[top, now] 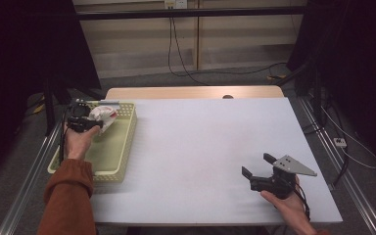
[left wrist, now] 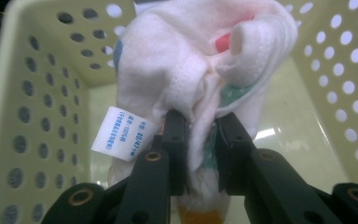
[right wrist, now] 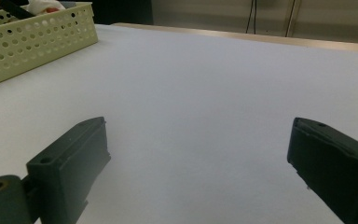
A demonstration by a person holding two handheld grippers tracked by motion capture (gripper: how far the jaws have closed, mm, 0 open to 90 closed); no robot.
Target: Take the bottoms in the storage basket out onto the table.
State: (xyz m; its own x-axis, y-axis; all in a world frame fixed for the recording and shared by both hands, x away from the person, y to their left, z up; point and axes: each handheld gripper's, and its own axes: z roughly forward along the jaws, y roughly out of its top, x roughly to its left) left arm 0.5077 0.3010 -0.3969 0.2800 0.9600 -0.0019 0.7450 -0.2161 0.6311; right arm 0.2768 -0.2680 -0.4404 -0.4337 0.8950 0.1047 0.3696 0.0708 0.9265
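White table, perforated basket at left

One white garment, one perforated yellow basket, two grippers, one table.

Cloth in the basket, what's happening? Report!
Left gripper shut on cloth, over basket. Right gripper open, empty, above table. Nothing in the way.

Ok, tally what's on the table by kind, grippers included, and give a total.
Perforated basket: 1
White cloth garment, clamped in the left gripper over the basket: 1
Grippers: 2, the left gripper shut on the garment, the right gripper open over bare table
Total: 4
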